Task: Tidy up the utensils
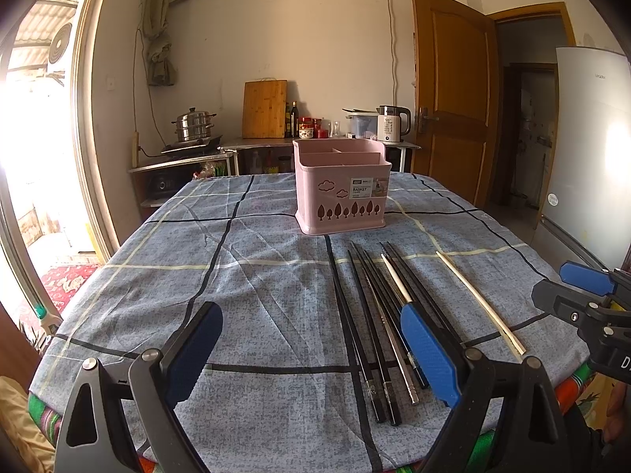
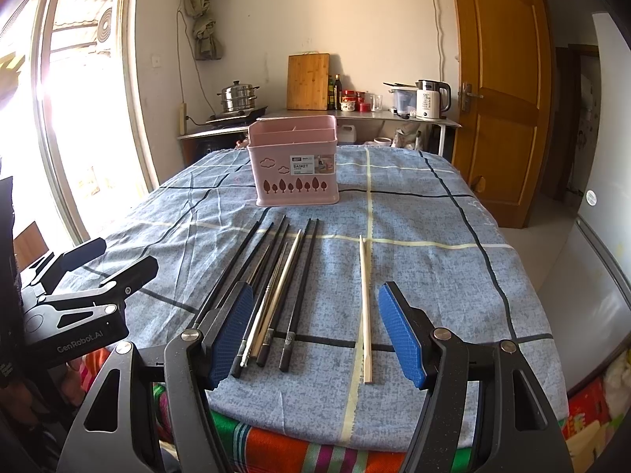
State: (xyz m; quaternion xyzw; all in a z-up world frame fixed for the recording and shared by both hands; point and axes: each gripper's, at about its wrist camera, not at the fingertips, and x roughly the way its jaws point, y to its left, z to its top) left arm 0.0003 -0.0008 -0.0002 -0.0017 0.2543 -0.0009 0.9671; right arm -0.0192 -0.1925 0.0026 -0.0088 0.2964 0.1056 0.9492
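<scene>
a: where are the chopsticks lying?

b: the dark chopsticks (image 2: 276, 287) are lying bunched on the checked tablecloth (image 2: 434, 276), tips toward the pink utensil basket (image 2: 295, 165). one pale wooden chopstick (image 2: 366, 307) is lying apart, to their right.

a: and the grippers?

b: the right gripper (image 2: 315, 335) is hovering spread wide, gripping nothing. the left gripper (image 1: 311, 354) is gaping too, empty.

a: how are they likely handling?

b: light, stiff, probably slick and prone to rolling. pinching the lone pale one mid-shaft looks easiest; the bunched ones are touching, so they're risking dragging neighbours.
</scene>
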